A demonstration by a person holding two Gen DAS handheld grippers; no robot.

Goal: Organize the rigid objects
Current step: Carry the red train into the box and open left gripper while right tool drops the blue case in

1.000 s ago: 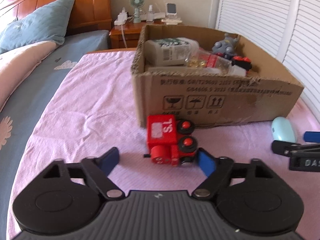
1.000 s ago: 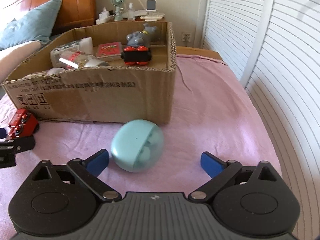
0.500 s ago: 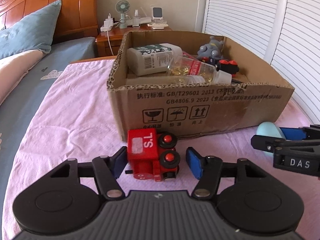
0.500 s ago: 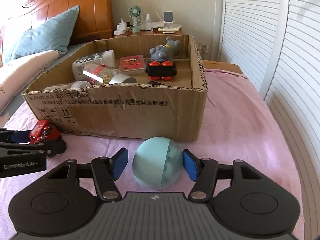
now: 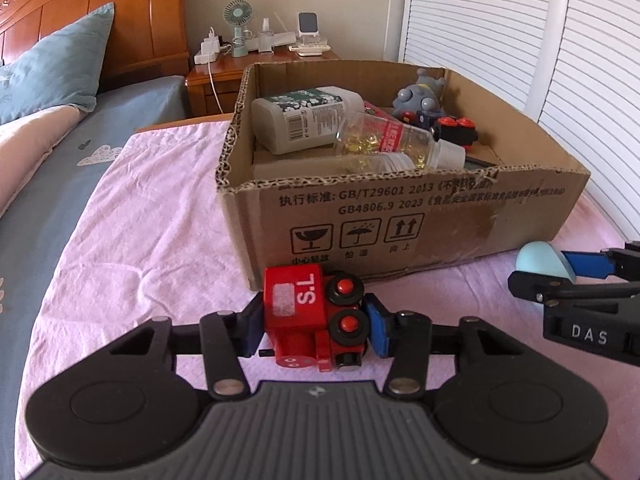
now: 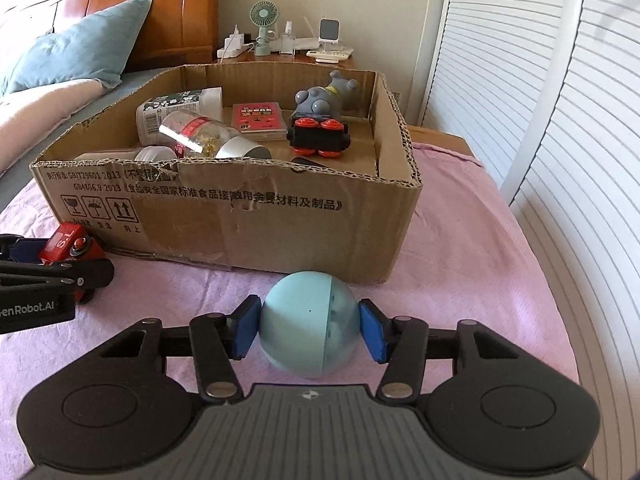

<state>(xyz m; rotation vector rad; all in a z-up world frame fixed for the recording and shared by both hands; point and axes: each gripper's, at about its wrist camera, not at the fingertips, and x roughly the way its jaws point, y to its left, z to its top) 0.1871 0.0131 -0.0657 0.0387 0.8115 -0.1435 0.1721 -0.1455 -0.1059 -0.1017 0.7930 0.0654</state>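
Now, nearest you first:
Left gripper (image 5: 313, 322): your blue pads have just been closing and now press both sides of the red toy train (image 5: 314, 316), one on its cab side, the other on its black wheels.
Red toy train: it sits on the pink sheet (image 5: 152, 240), just in front of the near wall of the cardboard box (image 5: 400, 216), marked "S.L" on top.
Right gripper (image 6: 308, 330): your jaws have just been closing too, and the pads clamp the pale blue ball (image 6: 308, 324) at its left and right sides.
Pale blue ball: it rests on the pink sheet, just before the box's front wall and toward its right corner.
Spacing: your two grippers sit side by side in front of the box, each showing at the edge of the other's view.
Cardboard box: open-topped, holding a white bottle (image 5: 304, 120), a clear capsule bottle (image 5: 384, 144), a grey toy figure (image 6: 324, 96), a black toy with red wheels (image 6: 320, 136) and a small red card pack (image 6: 258, 116).
Beyond: a wooden nightstand (image 5: 256, 60) with a small green fan (image 5: 239, 26); a blue pillow (image 5: 56, 68) to the left; white louvred doors (image 5: 520, 28) to the right.
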